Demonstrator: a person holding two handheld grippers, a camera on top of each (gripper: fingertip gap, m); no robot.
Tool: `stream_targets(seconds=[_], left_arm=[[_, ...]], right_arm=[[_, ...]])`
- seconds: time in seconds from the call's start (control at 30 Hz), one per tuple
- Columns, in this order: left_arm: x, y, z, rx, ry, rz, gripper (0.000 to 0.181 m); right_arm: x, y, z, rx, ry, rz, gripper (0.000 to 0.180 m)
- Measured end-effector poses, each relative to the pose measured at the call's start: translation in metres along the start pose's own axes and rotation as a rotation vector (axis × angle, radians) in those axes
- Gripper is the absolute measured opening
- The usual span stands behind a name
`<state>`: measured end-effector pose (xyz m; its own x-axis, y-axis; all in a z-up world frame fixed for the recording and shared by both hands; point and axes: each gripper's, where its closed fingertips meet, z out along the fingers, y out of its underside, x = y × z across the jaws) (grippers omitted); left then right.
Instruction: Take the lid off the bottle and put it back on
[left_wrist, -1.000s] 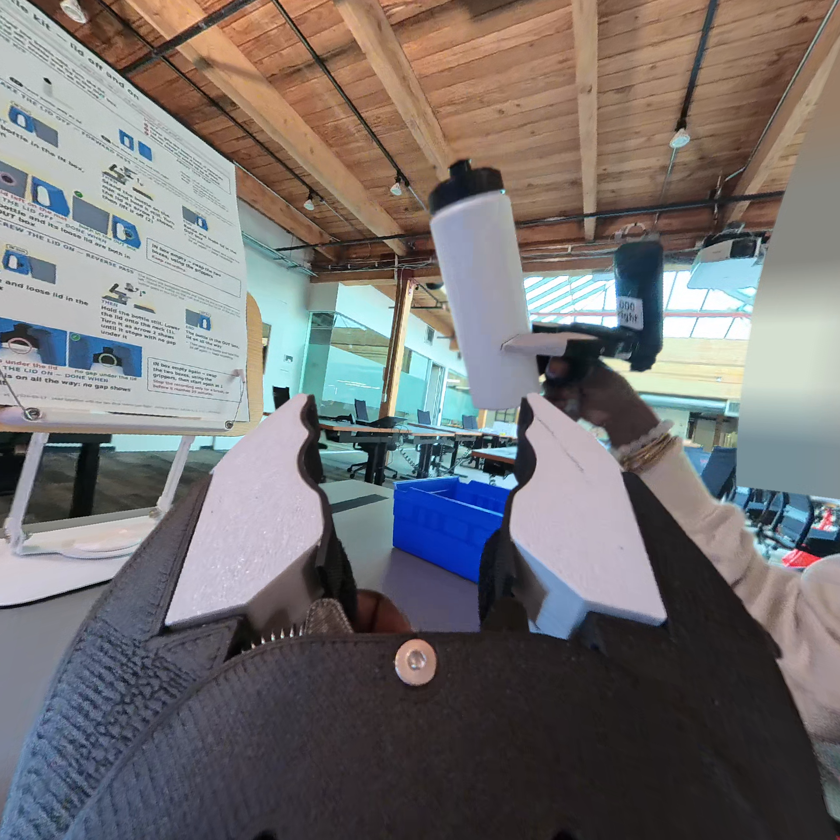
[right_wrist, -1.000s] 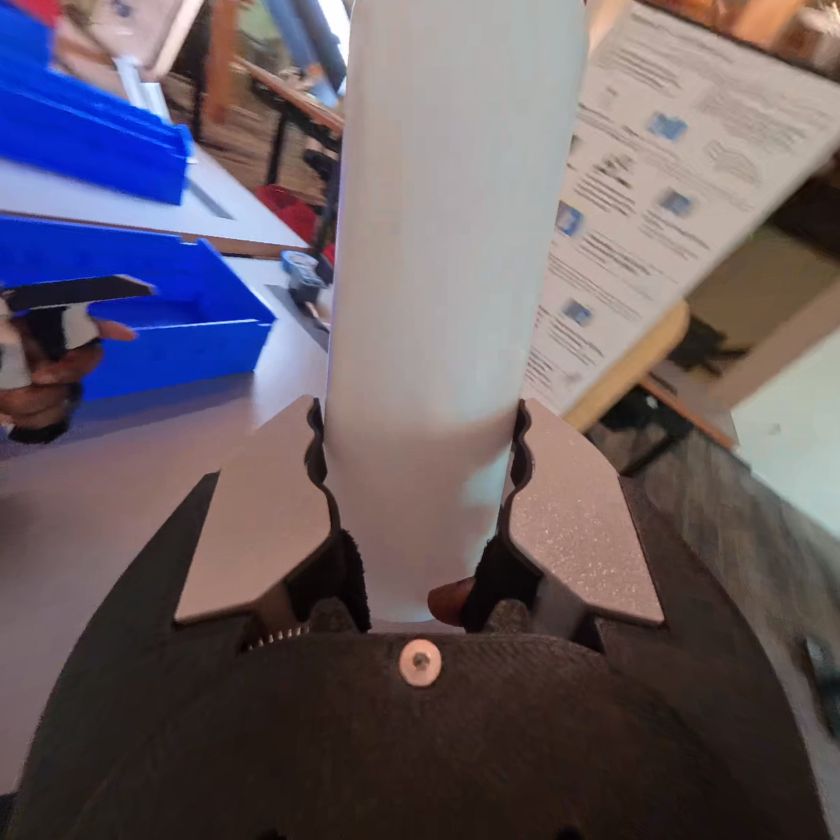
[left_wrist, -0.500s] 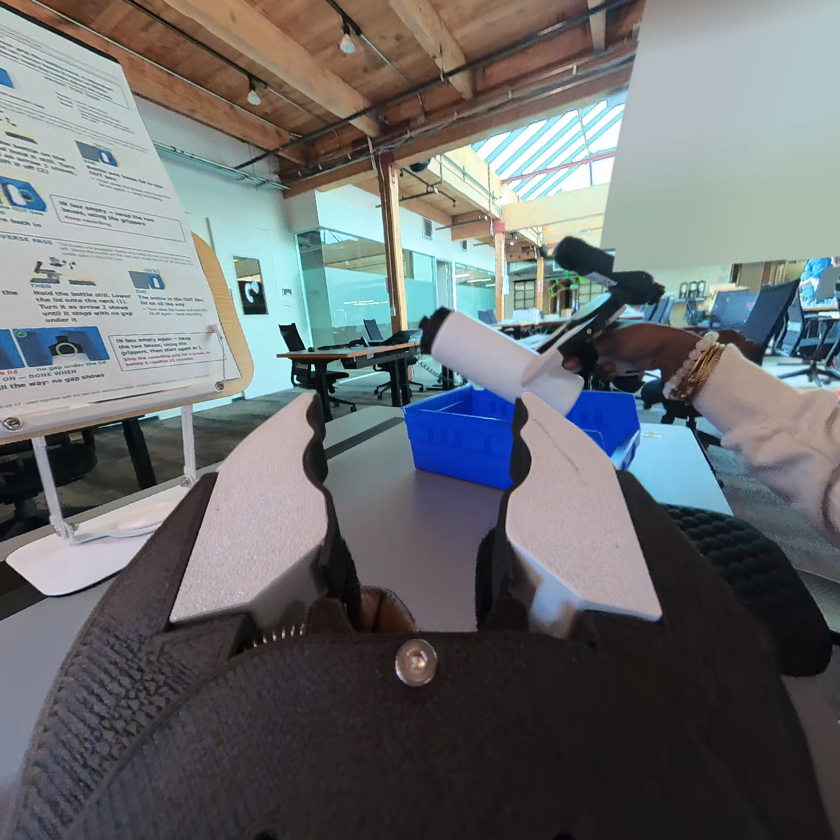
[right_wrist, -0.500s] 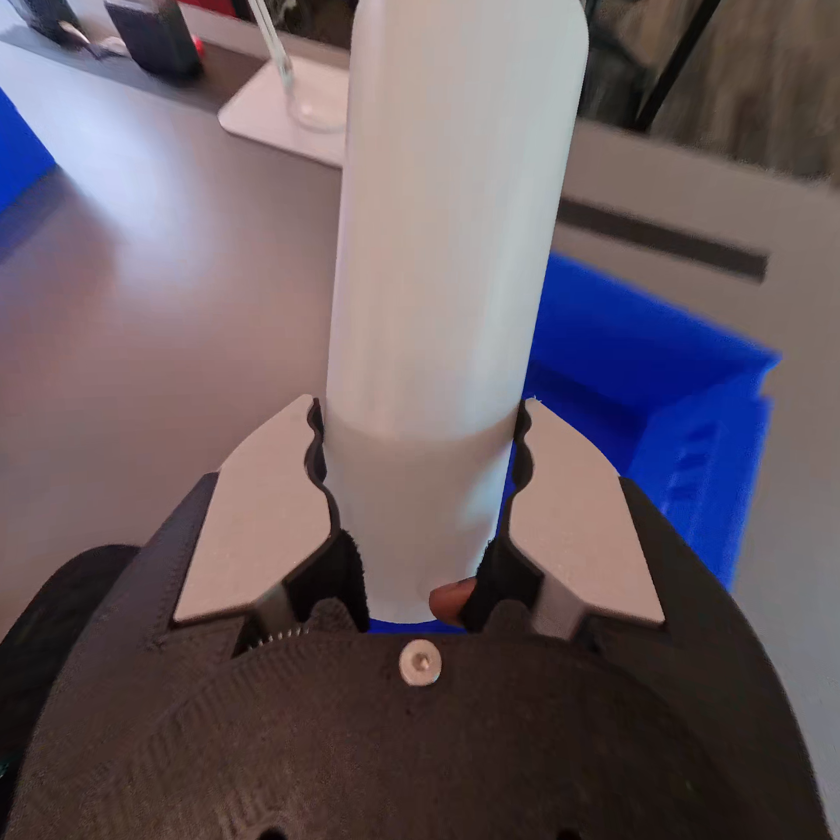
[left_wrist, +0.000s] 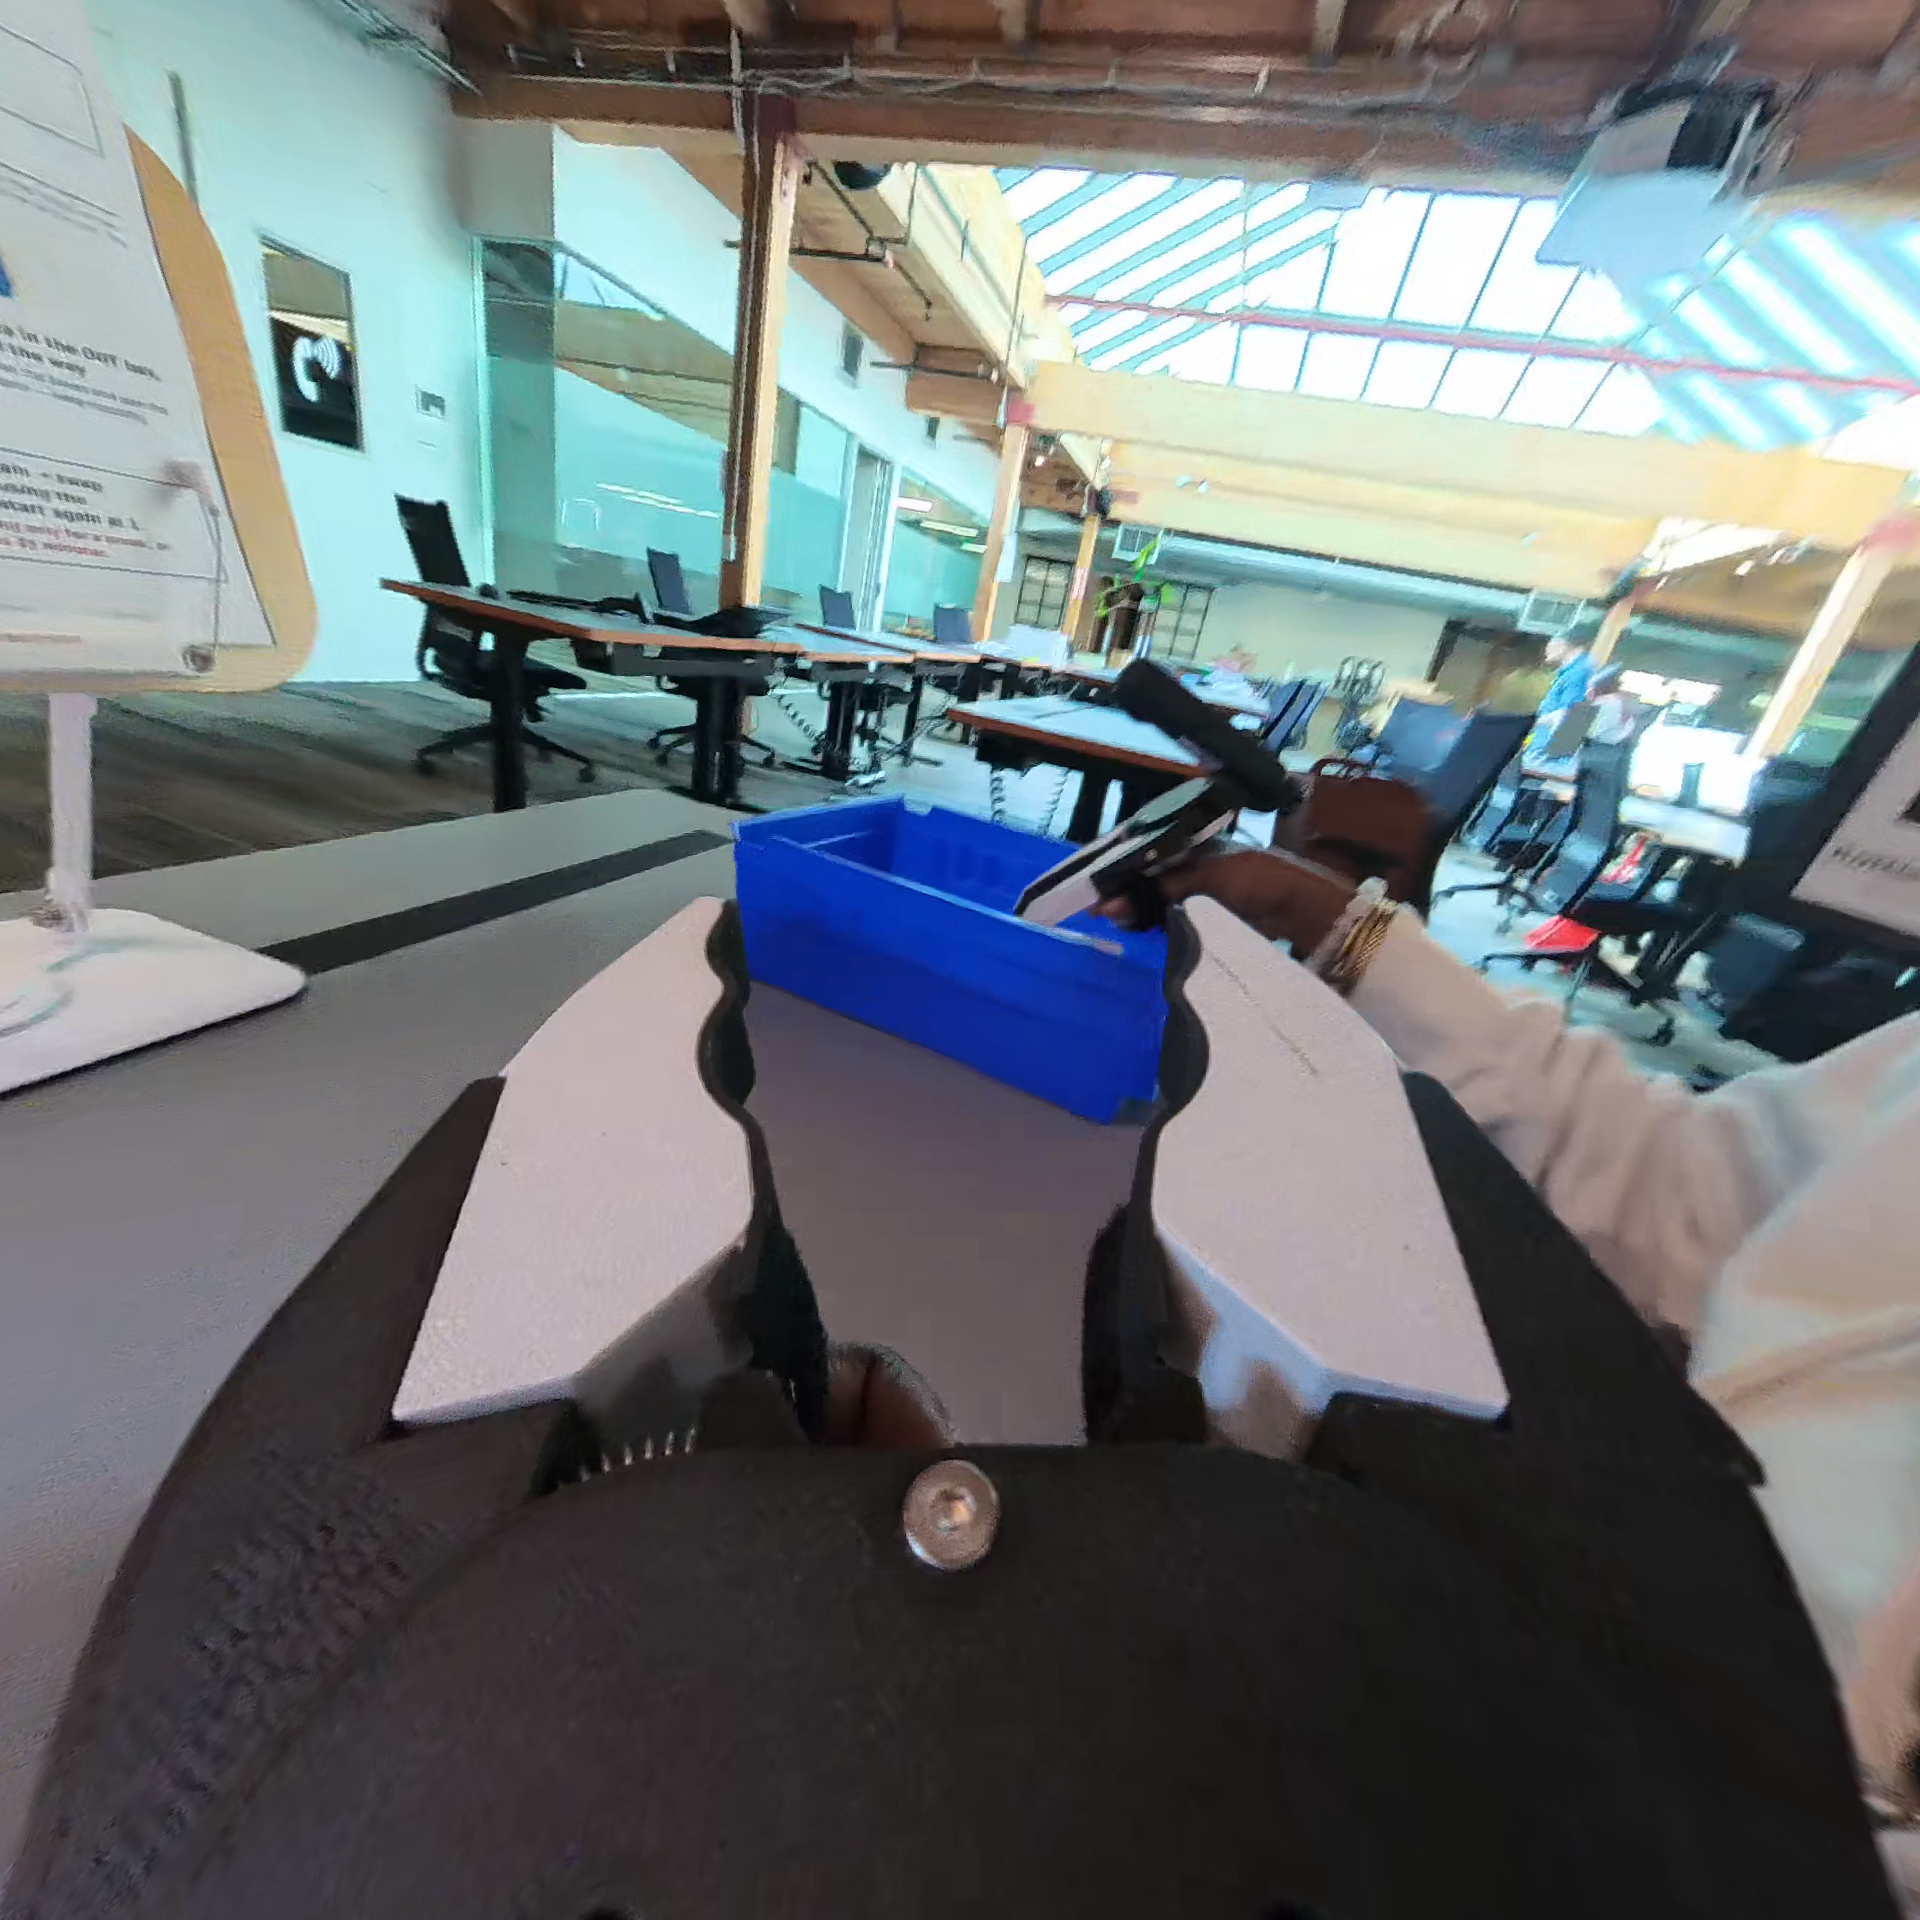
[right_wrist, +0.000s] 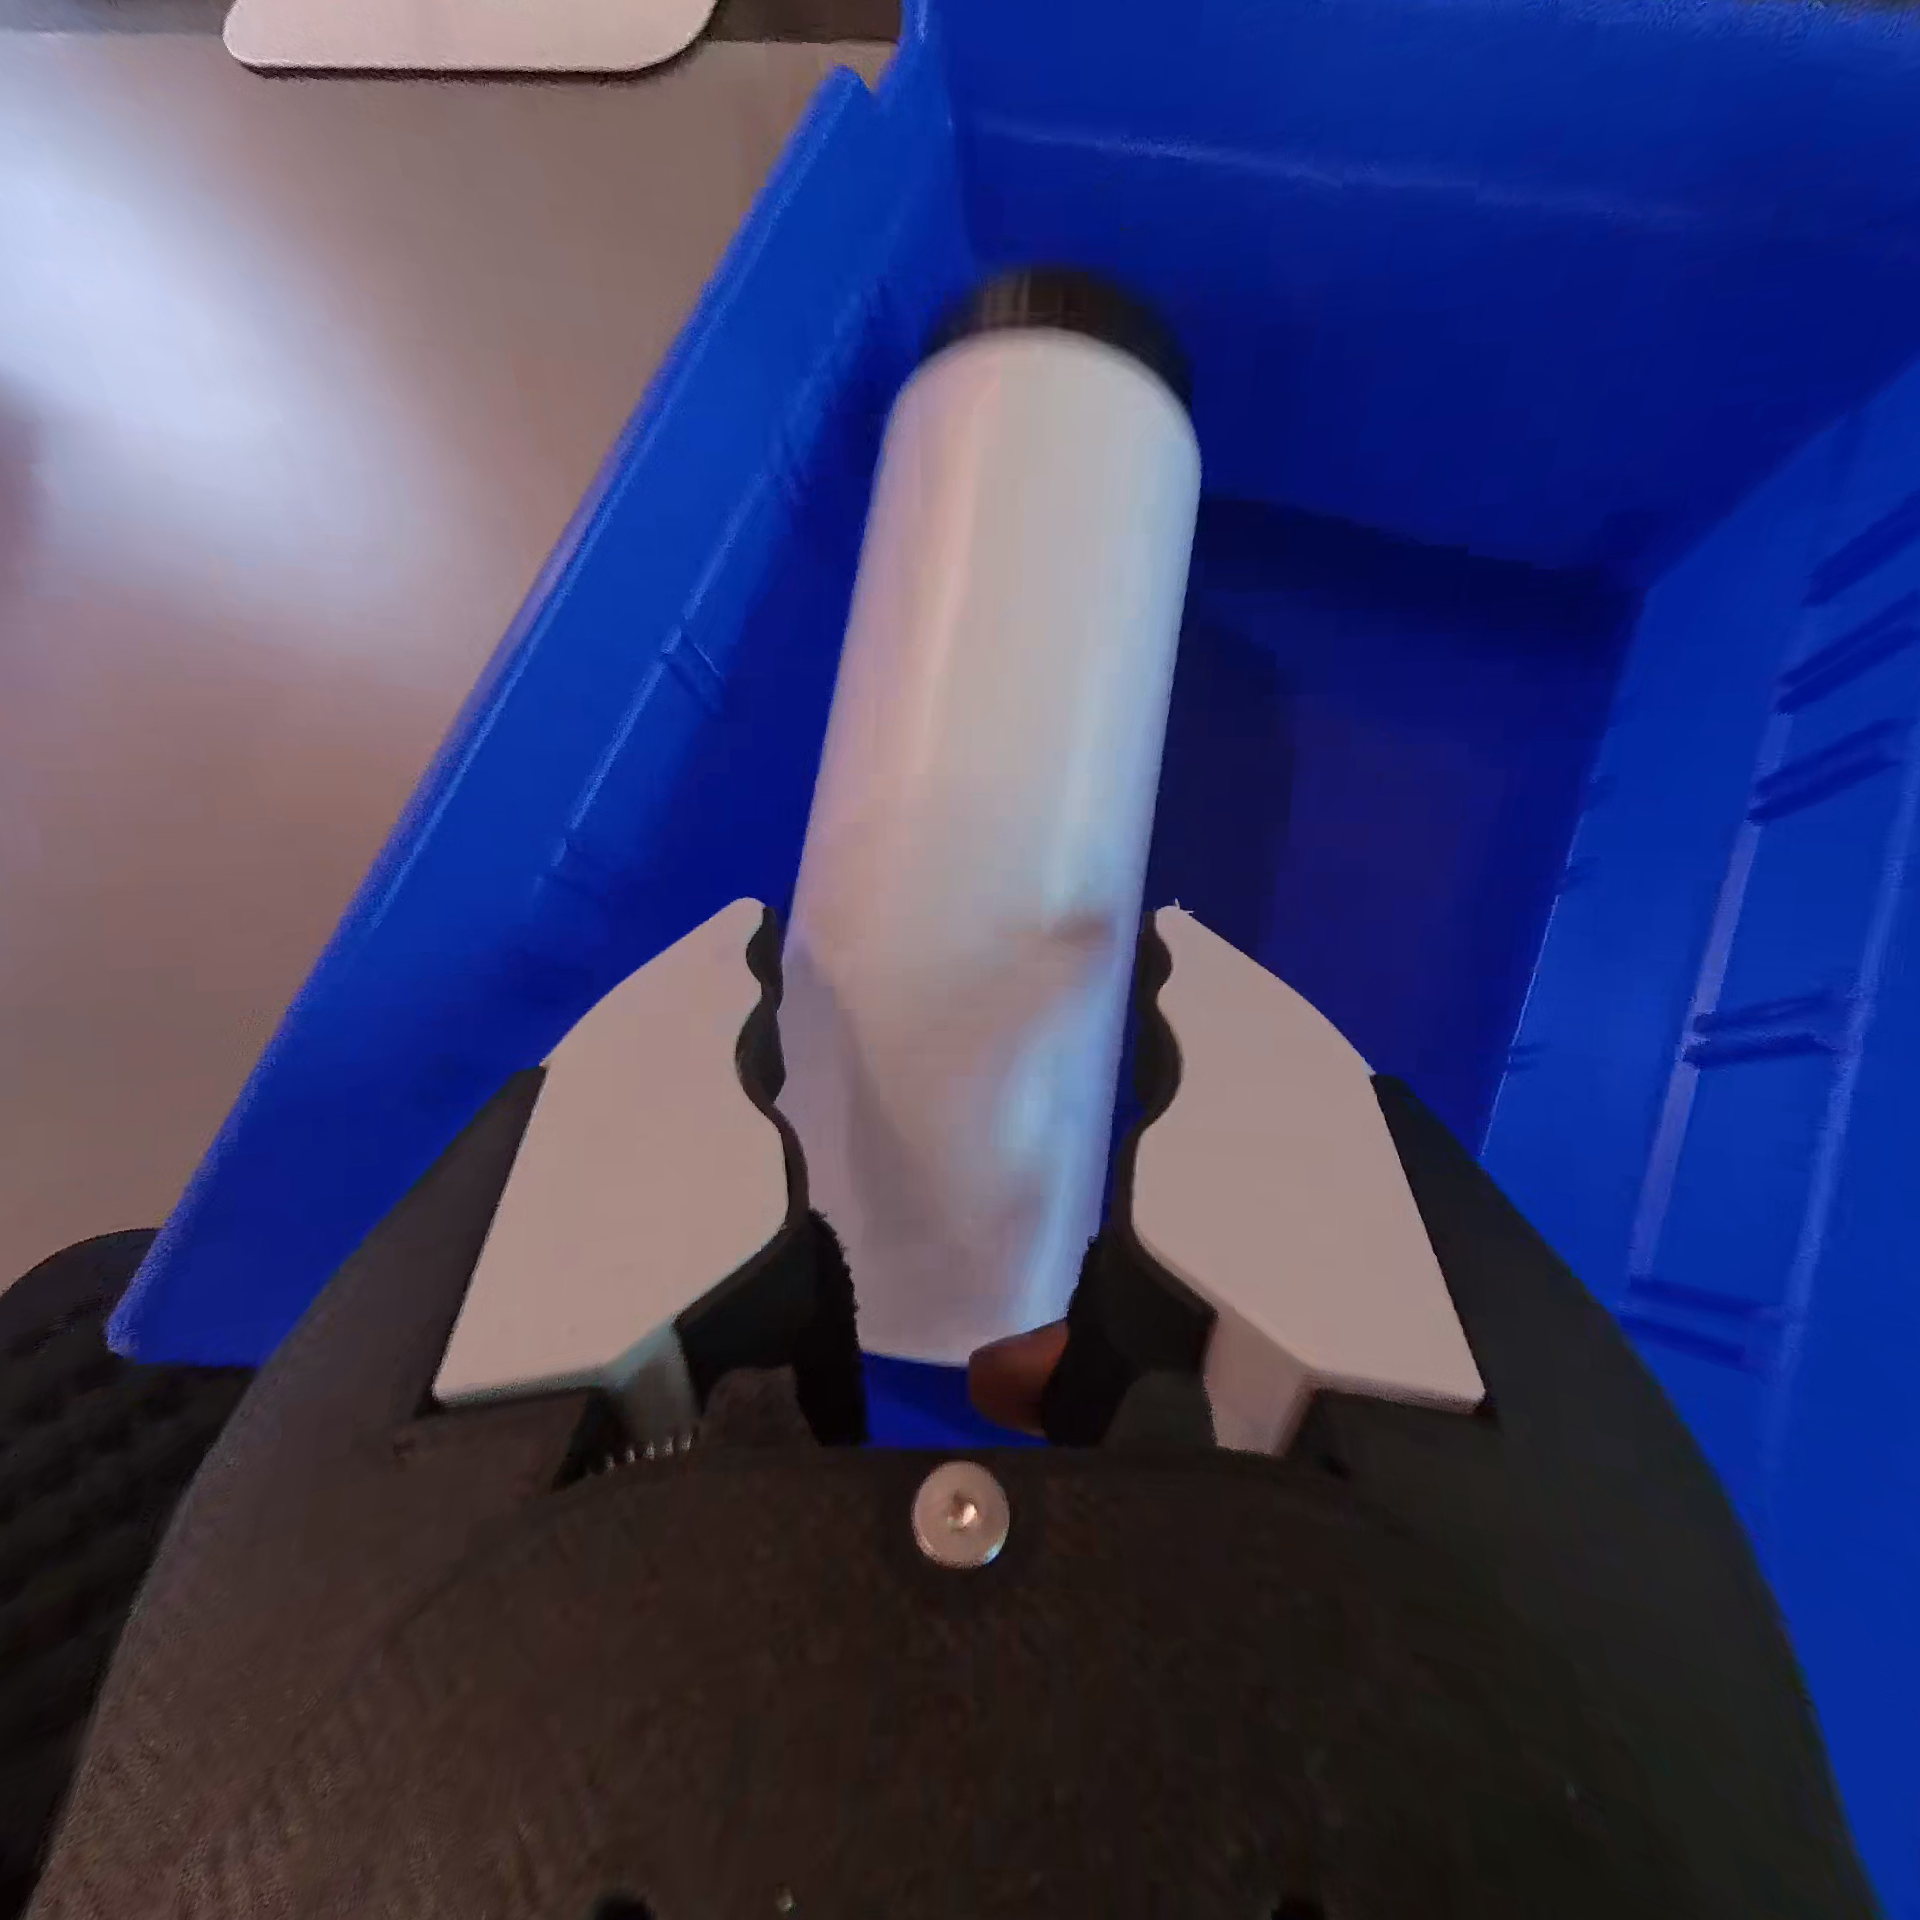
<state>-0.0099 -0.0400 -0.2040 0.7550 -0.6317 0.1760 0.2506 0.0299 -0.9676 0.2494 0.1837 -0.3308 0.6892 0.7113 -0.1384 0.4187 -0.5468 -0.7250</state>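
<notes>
At far left in the left wrist view, a white sign stand (left_wrist: 125, 977) with a printed sheet sits on the grey tabletop (left_wrist: 260, 1195). The left gripper (left_wrist: 951, 997) fills the foreground, its two pale fingers (left_wrist: 613, 1164) spread apart with nothing between them, hovering above the tabletop. Just beyond them is a blue bin (left_wrist: 935, 977). To the right, a person's hand (left_wrist: 1247, 883) in a light sleeve holds the right gripper (left_wrist: 1070, 894), tipped down over the bin's near right corner; the bottle is hidden from this side.

In the right wrist view, bare tabletop (right_wrist: 260, 520) lies at left and the blue bin (right_wrist: 623, 727) fills the middle and right. The right gripper (right_wrist: 956, 935) has its fingers (right_wrist: 644, 1143) clenched on the base end of a white bottle (right_wrist: 1018, 779). The bottle points away into the bin, blurred. Its black lid (right_wrist: 1049, 307) is on, at the far end near the bin's back wall. Whether the bottle touches the bin floor cannot be told.
</notes>
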Motion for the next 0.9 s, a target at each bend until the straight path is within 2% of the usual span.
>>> stream_targets(seconds=[0.07,0.17,0.3,0.4,0.47,0.53,0.6,0.63,0.73,0.8,0.9], left_arm=[[0.007,-0.015,-0.009,0.037,-0.005,-0.003,0.077],[0.004,-0.029,-0.035,0.046,-0.148,0.123,0.079],[-0.024,-0.041,-0.096,0.041,-0.519,0.342,0.087],[-0.043,-0.044,-0.148,0.028,-0.778,0.419,0.103],[-0.056,-0.037,-0.178,-0.044,-0.942,0.485,0.126],[-0.065,-0.023,-0.197,-0.146,-1.046,0.532,0.132],[-0.068,-0.006,-0.194,-0.223,-1.022,0.559,0.130],[-0.071,0.006,-0.189,-0.277,-0.996,0.553,0.127],[-0.086,0.034,-0.179,-0.391,-0.973,0.502,0.117],[-0.092,0.047,-0.172,-0.412,-0.951,0.464,0.104],[-0.098,0.058,-0.170,-0.466,-0.969,0.476,0.095]], right_arm=[[-0.001,-0.010,-0.007,0.045,0.023,-0.061,0.072],[-0.014,-0.034,-0.024,0.198,0.031,-0.144,0.090],[-0.061,-0.054,-0.049,0.454,-0.036,-0.269,0.126],[-0.095,-0.047,-0.055,0.546,-0.061,-0.393,0.145],[-0.108,-0.030,-0.040,0.445,-0.061,-0.502,0.146],[-0.109,-0.007,-0.018,0.214,-0.033,-0.538,0.146],[-0.109,0.016,-0.003,0.012,-0.010,-0.531,0.141],[-0.107,0.023,0.003,-0.040,0.020,-0.521,0.130],[-0.101,0.032,0.012,-0.111,0.100,-0.538,0.073],[-0.101,0.027,0.016,-0.094,0.168,-0.512,0.063],[-0.114,0.019,0.028,-0.077,0.192,-0.515,0.064]])
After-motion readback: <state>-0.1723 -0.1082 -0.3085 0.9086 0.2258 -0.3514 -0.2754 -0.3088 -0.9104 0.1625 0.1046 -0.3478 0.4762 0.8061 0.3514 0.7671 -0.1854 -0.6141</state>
